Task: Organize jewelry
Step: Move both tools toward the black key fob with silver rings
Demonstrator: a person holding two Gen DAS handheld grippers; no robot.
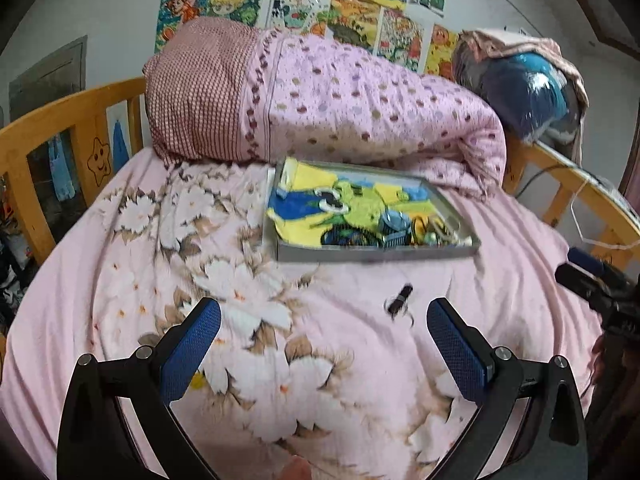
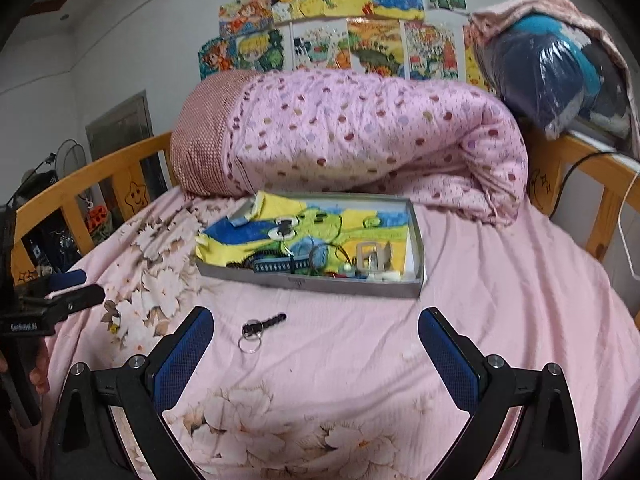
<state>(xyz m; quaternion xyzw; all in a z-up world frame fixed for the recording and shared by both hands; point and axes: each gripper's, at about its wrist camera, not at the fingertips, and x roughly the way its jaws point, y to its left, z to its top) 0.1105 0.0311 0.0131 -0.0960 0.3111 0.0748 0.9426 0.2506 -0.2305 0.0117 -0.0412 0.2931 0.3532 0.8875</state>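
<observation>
A shallow grey tray (image 1: pixel 372 254) (image 2: pixel 316 282) lies on the pink bed, lined with a yellow, blue and green cartoon cloth. Several small jewelry pieces and hair clips (image 1: pixel 400 230) (image 2: pixel 320 262) are piled at its near edge. A small black piece with a clear ring (image 1: pixel 400 302) (image 2: pixel 260 328) lies loose on the sheet in front of the tray. My left gripper (image 1: pixel 324 338) is open and empty, low over the sheet, the loose piece just ahead to its right. My right gripper (image 2: pixel 316 346) is open and empty, the loose piece ahead to its left.
A rolled pink dotted quilt (image 1: pixel 340 108) (image 2: pixel 360 136) lies behind the tray. Wooden bed rails (image 1: pixel 52 128) (image 2: pixel 588 184) border both sides. A bagged blue bundle (image 2: pixel 560 76) sits on the right rail. The other gripper shows at each view's edge (image 1: pixel 600 284) (image 2: pixel 60 300).
</observation>
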